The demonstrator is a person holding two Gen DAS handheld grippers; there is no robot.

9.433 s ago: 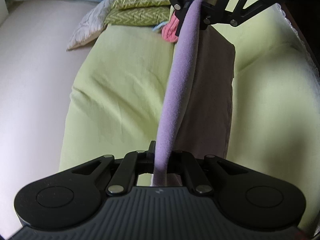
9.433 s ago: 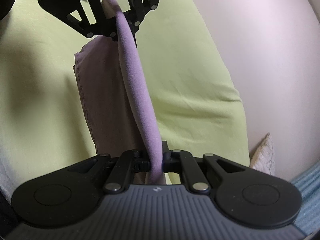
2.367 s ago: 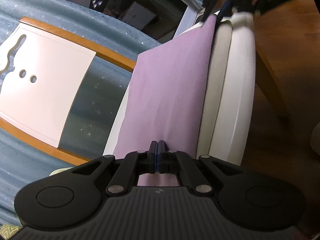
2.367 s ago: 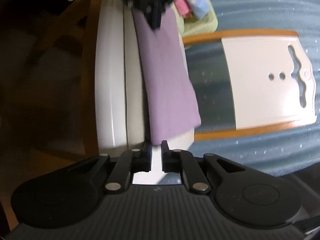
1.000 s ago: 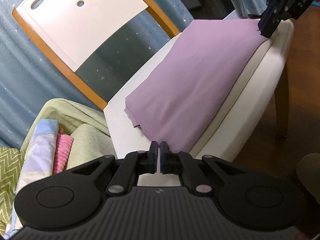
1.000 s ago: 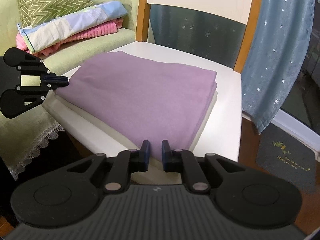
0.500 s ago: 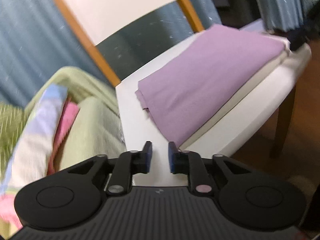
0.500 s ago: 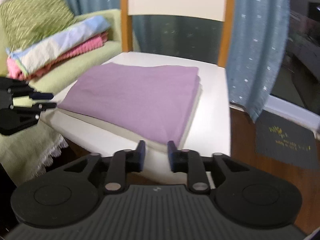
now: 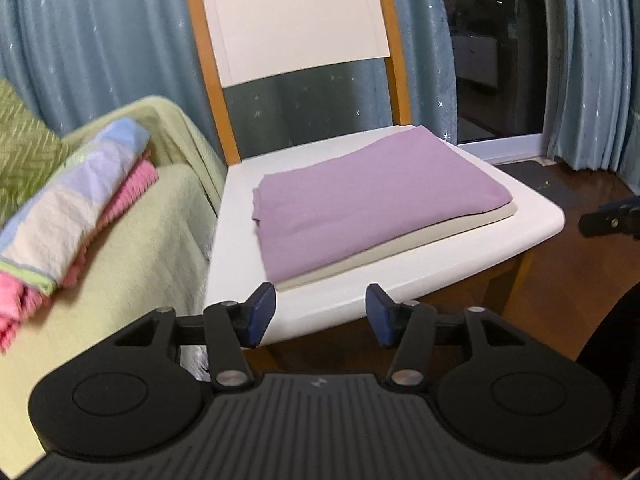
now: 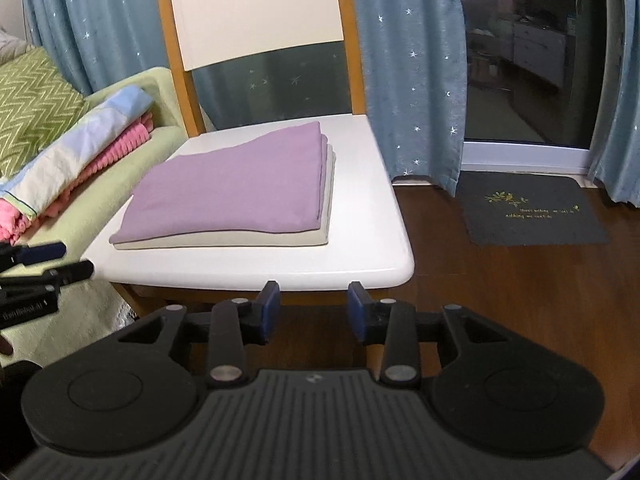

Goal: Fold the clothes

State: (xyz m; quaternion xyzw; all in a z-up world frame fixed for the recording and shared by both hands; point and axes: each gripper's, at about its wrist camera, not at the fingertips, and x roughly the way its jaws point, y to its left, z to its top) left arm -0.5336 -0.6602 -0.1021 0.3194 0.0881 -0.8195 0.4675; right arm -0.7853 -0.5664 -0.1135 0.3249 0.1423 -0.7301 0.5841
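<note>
A folded purple garment (image 9: 372, 196) lies flat on a folded cream one (image 9: 400, 246), the pair stacked on the white seat of a chair (image 9: 460, 256) straight ahead of both sets of jaws. The left gripper (image 9: 322, 312) stands clear of the seat's near edge, jaws spread wide and holding nothing; the right gripper (image 10: 313, 312) hangs likewise short of the seat front, jaws parted and empty. In the right wrist view the left gripper's fingertips show low and to the left of the right jaws, beside the seat corner.

To the left of both jaws, a striped folded cloth (image 10: 76, 148) sits on a pink one (image 10: 116, 148) on a green-covered sofa (image 9: 152, 248). Whether those are finished or waiting cannot be told.

The purple piece lies as the task asks, folded and squared. The risks, as a judgement: its near-left corner (image 9: 258, 216) shows loose layered edges, and a passing jaw could catch them and drag the fold open. The stack sits close to the seat's front edge, so a nudge from either gripper might slide it toward the wooden floor (image 10: 520, 300). Smooth cloth on smooth cloth may also shift if the top piece is pushed sideways.
</note>
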